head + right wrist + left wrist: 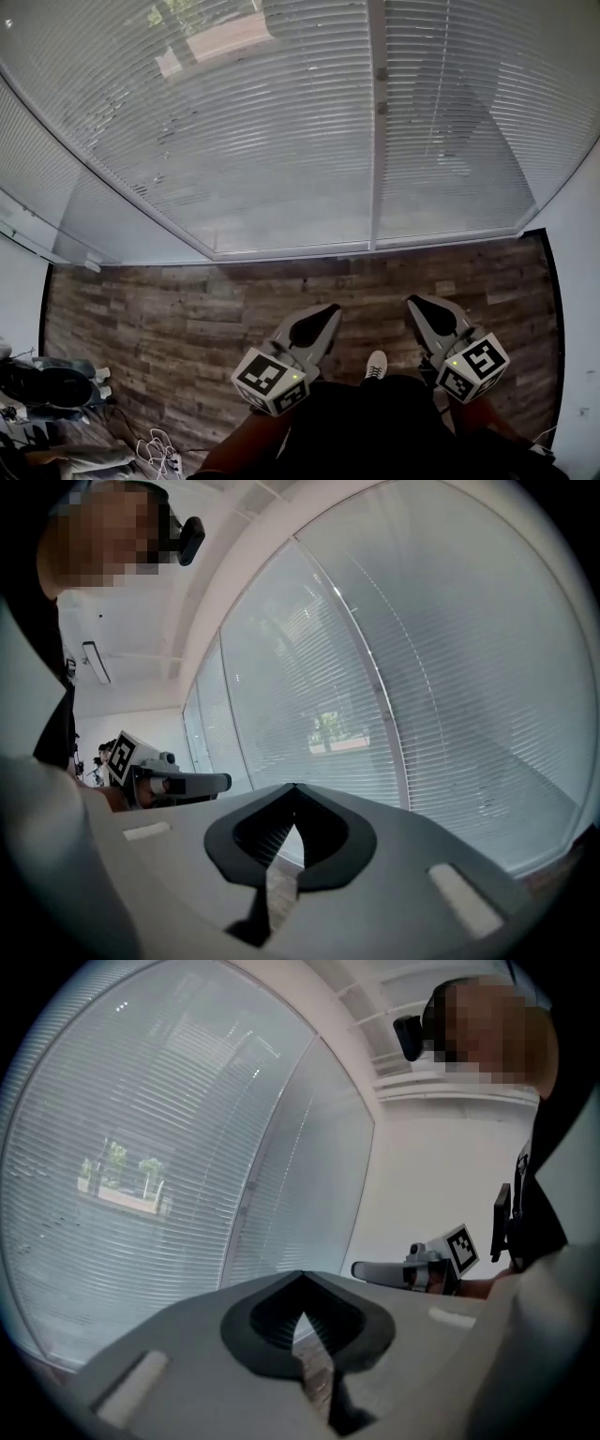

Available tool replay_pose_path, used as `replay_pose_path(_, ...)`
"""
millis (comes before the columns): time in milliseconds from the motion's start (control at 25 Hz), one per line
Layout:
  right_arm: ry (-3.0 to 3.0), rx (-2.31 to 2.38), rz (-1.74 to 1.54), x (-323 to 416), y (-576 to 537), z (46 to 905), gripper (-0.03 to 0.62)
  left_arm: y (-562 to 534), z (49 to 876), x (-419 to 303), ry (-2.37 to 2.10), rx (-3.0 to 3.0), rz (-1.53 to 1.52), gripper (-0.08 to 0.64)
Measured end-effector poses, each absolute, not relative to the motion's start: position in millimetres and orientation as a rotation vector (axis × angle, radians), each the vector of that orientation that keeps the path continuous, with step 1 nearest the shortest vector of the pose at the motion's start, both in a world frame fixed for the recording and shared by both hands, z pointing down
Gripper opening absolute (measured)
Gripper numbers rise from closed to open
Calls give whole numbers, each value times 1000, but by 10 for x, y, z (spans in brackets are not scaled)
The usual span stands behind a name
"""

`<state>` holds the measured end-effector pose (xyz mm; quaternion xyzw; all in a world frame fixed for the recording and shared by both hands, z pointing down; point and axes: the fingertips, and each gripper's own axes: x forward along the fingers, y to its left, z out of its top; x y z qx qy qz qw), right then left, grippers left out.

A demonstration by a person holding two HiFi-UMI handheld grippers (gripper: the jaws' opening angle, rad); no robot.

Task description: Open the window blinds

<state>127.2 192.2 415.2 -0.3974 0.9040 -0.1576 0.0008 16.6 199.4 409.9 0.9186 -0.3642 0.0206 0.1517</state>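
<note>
Closed white slatted blinds cover the big windows ahead, split by a white upright frame bar. They also fill the left gripper view and the right gripper view. Both grippers hang over the wooden floor, short of the window and touching nothing. My left gripper is shut and empty, its tips meeting. My right gripper is likewise shut with nothing in it. Each shows in the other's view: the right gripper and the left gripper.
Wood-plank floor runs up to the window sill. Cables and a power strip and dark equipment lie at the lower left. A white wall bounds the right side. The person's shoe shows between the grippers.
</note>
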Motion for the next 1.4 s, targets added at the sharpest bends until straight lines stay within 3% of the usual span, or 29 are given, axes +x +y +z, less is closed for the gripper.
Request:
replay_pose_path(640, 2856, -1132, -631, 1646, 1288, 4399, 26, 1459, 4165, 561, -1132, 2547, 152, 0)
replay_pose_path(1400, 2881, -1200, -717, 1436, 717, 4703, 26, 841, 4441, 280, -1108, 2487, 120, 0)
